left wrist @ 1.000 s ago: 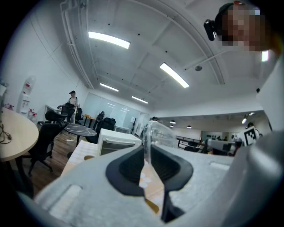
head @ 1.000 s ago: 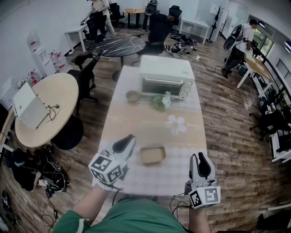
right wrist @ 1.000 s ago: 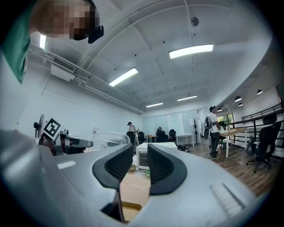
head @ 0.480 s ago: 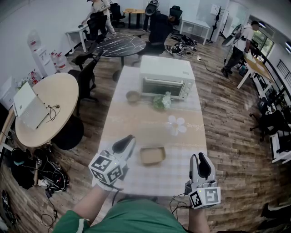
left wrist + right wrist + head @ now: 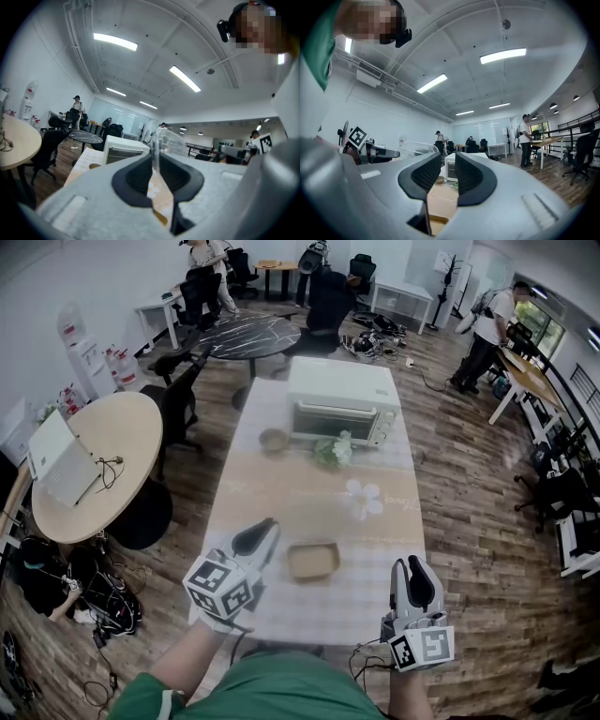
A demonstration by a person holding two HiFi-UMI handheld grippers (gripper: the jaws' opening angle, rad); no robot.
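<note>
Barely moved since a second earlier. Kept left gripper [image 5: 262, 529] clamped on clear plastic [image 5: 168, 140], raised over near left of table [image 5: 281, 493]. Kept right gripper [image 5: 410, 568] with jaws slightly apart, nothing between, over near right edge. Logged tray [image 5: 313, 560] on table between both grippers, touching neither. Logged oven [image 5: 339, 399] at far end, bowl [image 5: 274, 439] and plant [image 5: 333, 450] just before it.

Bare stretch of long cloth-covered desk [image 5: 281, 493] between left claw [image 5: 255, 538] and right claw [image 5: 410, 579], broken only by shallow tan rectangular tray [image 5: 314, 560]. Beyond, open cloth, then small brown bowl [image 5: 274, 439], green-white flower bunch [image 5: 333, 450] and boxy white toaster oven [image 5: 340, 397] barring the far end. No room in left claw, pinched on clear plastic piece [image 5: 168, 140].
</note>
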